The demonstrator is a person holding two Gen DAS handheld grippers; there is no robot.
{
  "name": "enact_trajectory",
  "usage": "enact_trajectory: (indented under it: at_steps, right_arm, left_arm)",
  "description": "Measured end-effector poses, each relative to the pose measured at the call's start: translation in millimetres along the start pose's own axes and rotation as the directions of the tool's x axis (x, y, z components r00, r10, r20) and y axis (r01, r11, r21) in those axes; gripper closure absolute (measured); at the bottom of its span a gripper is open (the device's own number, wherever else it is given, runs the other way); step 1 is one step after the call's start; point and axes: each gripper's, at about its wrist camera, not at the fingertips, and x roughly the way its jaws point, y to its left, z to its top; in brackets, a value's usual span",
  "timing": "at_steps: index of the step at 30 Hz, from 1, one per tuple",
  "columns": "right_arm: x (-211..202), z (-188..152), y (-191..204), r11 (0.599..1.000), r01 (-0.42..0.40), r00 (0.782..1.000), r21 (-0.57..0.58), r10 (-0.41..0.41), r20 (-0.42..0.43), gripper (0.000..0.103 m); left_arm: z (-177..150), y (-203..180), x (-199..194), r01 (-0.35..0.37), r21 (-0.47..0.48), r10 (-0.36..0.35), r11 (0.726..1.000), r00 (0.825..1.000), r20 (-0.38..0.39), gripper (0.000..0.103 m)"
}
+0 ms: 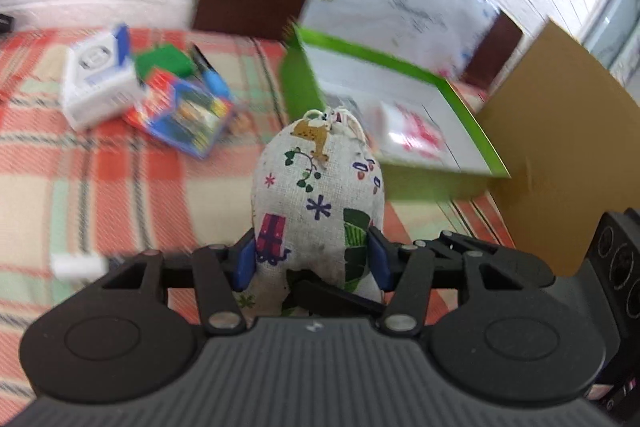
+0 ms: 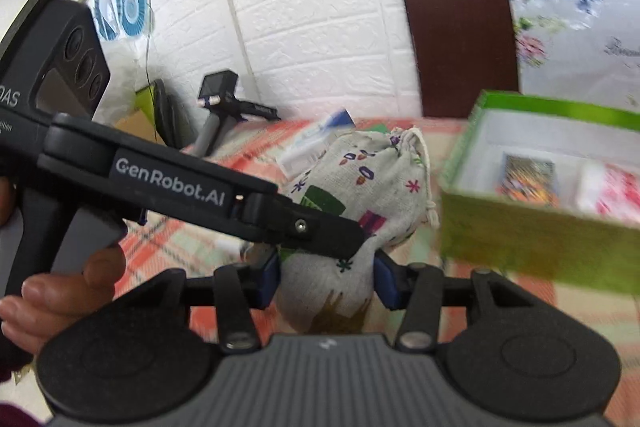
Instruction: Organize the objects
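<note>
So both grippers are clamping onto the same thing right now: a little printed drawstring pouch point(image 1: 318, 195), off-white linen with flowers, a gift box and some animal on it. In the left wrist view the left gripper point(image 1: 316, 261) is squeezing the lower part of the pouch, blue pads pressing into the cloth on both sides, fingers roughly half closed around it. The tied neck of the pouch is pointing away from the camera, toward the green box point(image 1: 404, 183).

From the right wrist view, the right gripper point(image 2: 326, 281) is doing the same at the other end of the pouch point(image 2: 376, 179): blue pads are digging into the fabric, and the cloth is bunching between them. The left gripper point(image 2: 320, 231) is crossing in from the left of that picture, its black finger lying over the pouch, with a person's hand point(image 2: 52, 291) wrapping its handle.

The pouch is sitting just beside the green box point(image 2: 532, 239), near its front wall, over the orange-and-green plaid cloth point(image 1: 100, 179) covering the surface. The box is open, white inside, and holding a white packet with red print point(image 1: 412, 133) plus a small dark colourful card point(image 2: 528, 179).

Off to the left on the plaid there's a pile: a white box with blue trim point(image 1: 100, 79), a green block point(image 1: 164, 63) and a blue-and-red packet point(image 1: 184, 115). Everything's a bit motion-blurred. A gold board point(image 1: 560, 147) is standing right of the green box.
</note>
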Motion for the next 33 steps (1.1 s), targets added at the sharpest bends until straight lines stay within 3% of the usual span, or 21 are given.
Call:
enact_trajectory:
  at_steps: [5,12,17,22,29,33]
  right_arm:
    - [-30.3,-35.4,-18.0,0.996,0.056,0.997,0.075,-0.051,-0.062,0.057]
    - [-55.0,-53.7,-33.1,0.987,0.085,0.995,0.137,-0.077,-0.063,0.052]
    - [-59.0,-57.2,-36.7,0.986,0.093,0.995,0.139,-0.089,-0.035,0.034]
    - [-55.9,-62.5,-43.0,0.984,0.094,0.995,0.154,-0.089,-0.041,0.029]
    - [-38.6,-67.0,-44.4,0.983,0.084,0.995,0.166,-0.074,-0.069,0.019]
    - [-32.2,-70.6,-39.2,0.988,0.094,0.994,0.123,-0.086,-0.064,0.018]
  left_arm:
    - [-27.4,-29.6,29.8,0.044,0.032,-0.04,0.999,0.993,-0.107,0.046]
    - [-39.2,-68.7,42.8,0.008,0.168,0.011,0.986,0.994,-0.111,0.041]
    - [-34.3,-61.9,44.2,-0.043,0.157,0.062,0.987,0.991,-0.116,0.029]
    - [-30.4,-57.8,43.3,-0.082,0.151,0.098,0.985,0.99,-0.099,0.019]
    - [-34.2,-66.1,51.7,-0.083,0.202,0.105,0.976,0.989,-0.101,0.02]
    - [-41.2,-60.4,65.2,-0.041,0.175,0.07,0.984,0.984,-0.163,0.022]
